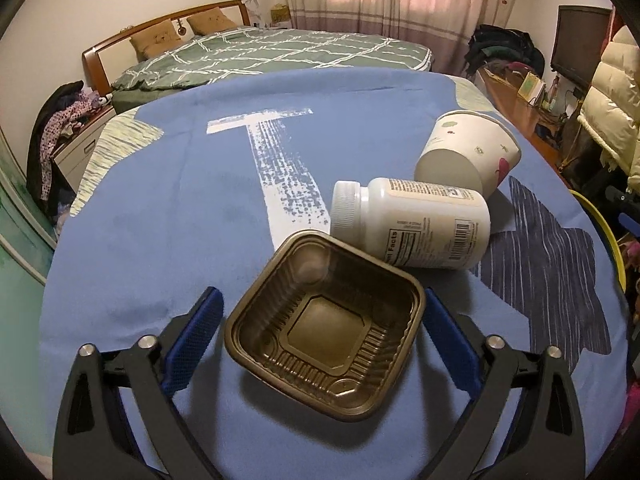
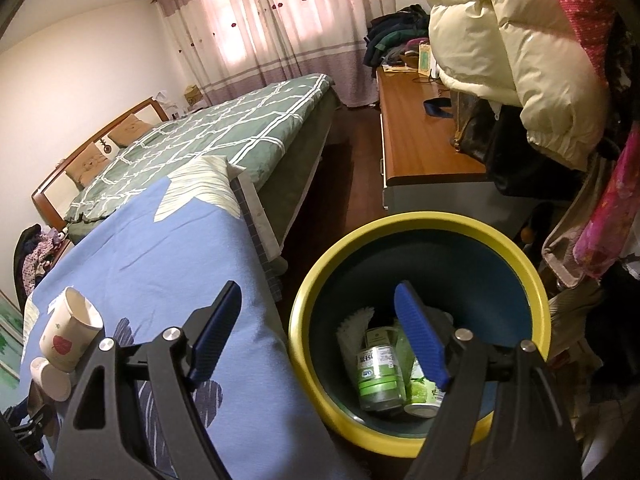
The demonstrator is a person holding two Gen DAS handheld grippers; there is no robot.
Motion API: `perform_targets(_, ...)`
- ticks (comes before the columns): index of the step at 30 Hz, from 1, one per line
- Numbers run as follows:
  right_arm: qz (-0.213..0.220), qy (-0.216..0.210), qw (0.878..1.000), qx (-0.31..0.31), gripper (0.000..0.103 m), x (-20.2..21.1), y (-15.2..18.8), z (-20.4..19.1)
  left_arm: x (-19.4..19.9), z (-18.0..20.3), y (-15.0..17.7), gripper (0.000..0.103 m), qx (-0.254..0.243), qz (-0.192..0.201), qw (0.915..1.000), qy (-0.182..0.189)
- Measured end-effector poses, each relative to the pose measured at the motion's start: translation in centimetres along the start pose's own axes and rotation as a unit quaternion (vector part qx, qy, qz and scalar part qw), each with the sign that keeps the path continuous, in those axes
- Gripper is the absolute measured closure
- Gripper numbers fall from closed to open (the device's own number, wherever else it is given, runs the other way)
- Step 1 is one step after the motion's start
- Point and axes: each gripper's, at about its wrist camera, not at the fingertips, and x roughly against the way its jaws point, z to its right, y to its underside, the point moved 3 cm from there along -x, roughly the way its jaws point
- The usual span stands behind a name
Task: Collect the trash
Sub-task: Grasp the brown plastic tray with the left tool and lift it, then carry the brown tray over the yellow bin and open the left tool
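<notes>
In the left wrist view a brown plastic tray [image 1: 326,340] lies on the blue cloth between the fingers of my left gripper [image 1: 320,320], which is open around it with gaps on both sides. A white pill bottle [image 1: 412,222] lies on its side just behind the tray, touching it. A paper cup [image 1: 468,150] lies tipped over behind the bottle. My right gripper [image 2: 320,324] is open and empty above the rim of a yellow-rimmed bin [image 2: 420,220], which holds a green-labelled can [image 2: 378,372] and other rubbish. The cup [image 2: 70,334] and bottle [image 2: 50,378] also show at the right wrist view's left.
The blue cloth [image 1: 160,220] covers the table, whose right edge [image 2: 256,232] runs beside the bin. A green bed [image 1: 260,56] stands behind. A wooden dresser [image 2: 416,136] and hanging coats [image 2: 512,40] crowd the right side.
</notes>
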Motion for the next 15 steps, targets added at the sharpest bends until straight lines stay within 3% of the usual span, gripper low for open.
perform_targets(5, 0.0, -0.001, 1.0, 0.0, 0.028, 0.0, 0.0, -0.1, -0.1, 0.0, 0.0, 0.023, 0.003, -0.001, 1.0, 0.008)
perform_targets(10, 0.003, -0.003, 1.0, -0.003, 0.028, 0.1, 0.0, -0.1, 1.4, 1.0, 0.3, 0.023, -0.005, 0.01, 0.9999, 0.007)
perform_targets(15, 0.011, -0.004, 1.0, -0.001, 0.028, 0.8, 0.2, 0.0, 3.8, 3.3, 0.1, 0.023, -0.023, 0.026, 0.999, 0.029)
